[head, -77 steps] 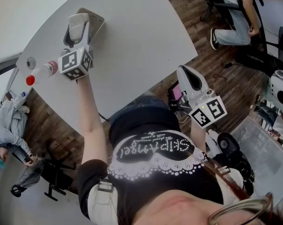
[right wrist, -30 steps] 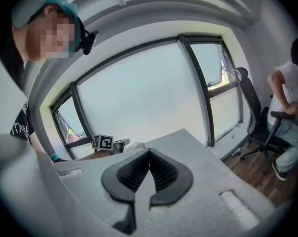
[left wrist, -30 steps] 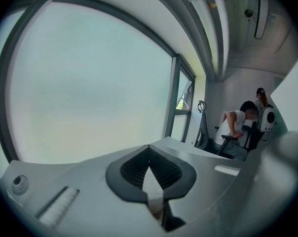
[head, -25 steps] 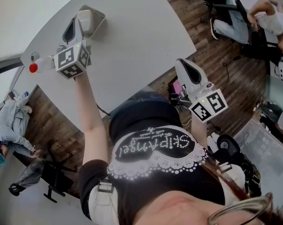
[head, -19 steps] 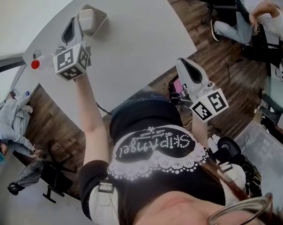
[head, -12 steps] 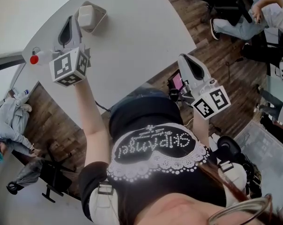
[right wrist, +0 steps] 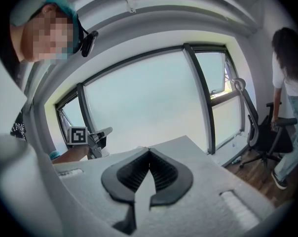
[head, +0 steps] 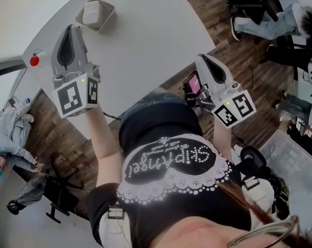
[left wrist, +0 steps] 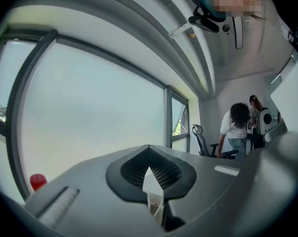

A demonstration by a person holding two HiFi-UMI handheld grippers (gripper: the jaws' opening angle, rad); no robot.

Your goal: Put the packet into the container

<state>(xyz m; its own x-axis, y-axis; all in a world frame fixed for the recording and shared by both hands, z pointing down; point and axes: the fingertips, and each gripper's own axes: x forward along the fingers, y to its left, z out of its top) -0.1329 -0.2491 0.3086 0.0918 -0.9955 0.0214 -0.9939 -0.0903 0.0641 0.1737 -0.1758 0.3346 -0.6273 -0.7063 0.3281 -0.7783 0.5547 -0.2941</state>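
The packet [head: 90, 13] lies inside the container [head: 108, 15] at the upper left of the head view, so the task looks done. It is a pale, pillow-shaped pouch that appears light and soft (probably slick-skinned too). If it needed shifting, a pinch across its short width or along one sealed edge would likely hold best, and gently, since it may crumple.

The left gripper [head: 71, 29] is lifted below the container, jaws pressed together on nothing. The right gripper [head: 203, 60] hangs past the table's near edge at centre right, jaws likewise together and empty.

The container's thin walls rise close around the packet, leaving little side room. The table [head: 145, 45] is bare to the container's right. A red-capped bottle [head: 34, 60] stands near the table's left edge, beside the left gripper
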